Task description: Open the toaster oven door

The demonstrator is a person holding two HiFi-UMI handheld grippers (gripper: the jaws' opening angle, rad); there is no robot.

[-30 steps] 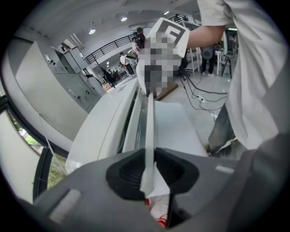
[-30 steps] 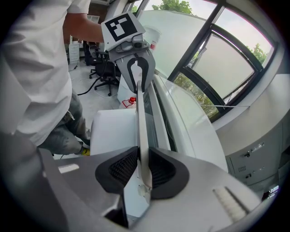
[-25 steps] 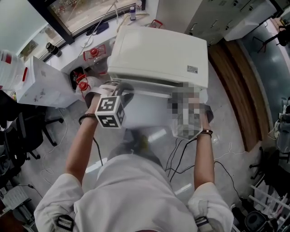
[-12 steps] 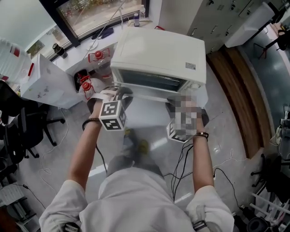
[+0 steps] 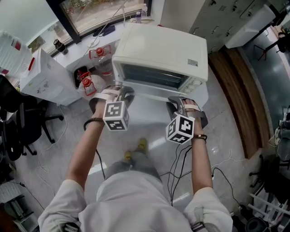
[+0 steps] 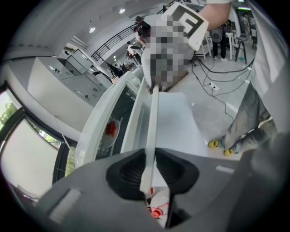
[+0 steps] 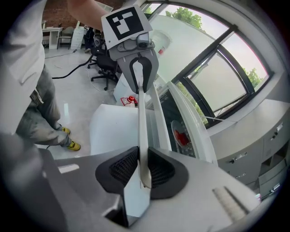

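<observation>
The white toaster oven (image 5: 158,50) stands on a white counter, its door (image 5: 149,111) swung down and outward so the dark cavity shows. My left gripper (image 5: 123,94) is shut on the left end of the door handle (image 6: 152,122). My right gripper (image 5: 177,104) is shut on the handle's right end (image 7: 141,122). In the left gripper view the pale bar is pinched between my left gripper's (image 6: 149,170) ribbed pads. The right gripper view shows my right gripper (image 7: 140,170) clamped the same way. A plate with something red (image 7: 181,136) sits inside the oven.
Red-capped bottles (image 5: 86,81) and a white box (image 5: 45,84) stand left of the oven. An office chair (image 5: 22,127) is at the far left. Cables (image 5: 181,158) trail over the floor by the person's legs. A window (image 5: 99,11) runs behind the counter.
Both grippers have come toward the person with the handle. The door has swung further down, and the oven's cavity, hidden a second ago, now shows.
</observation>
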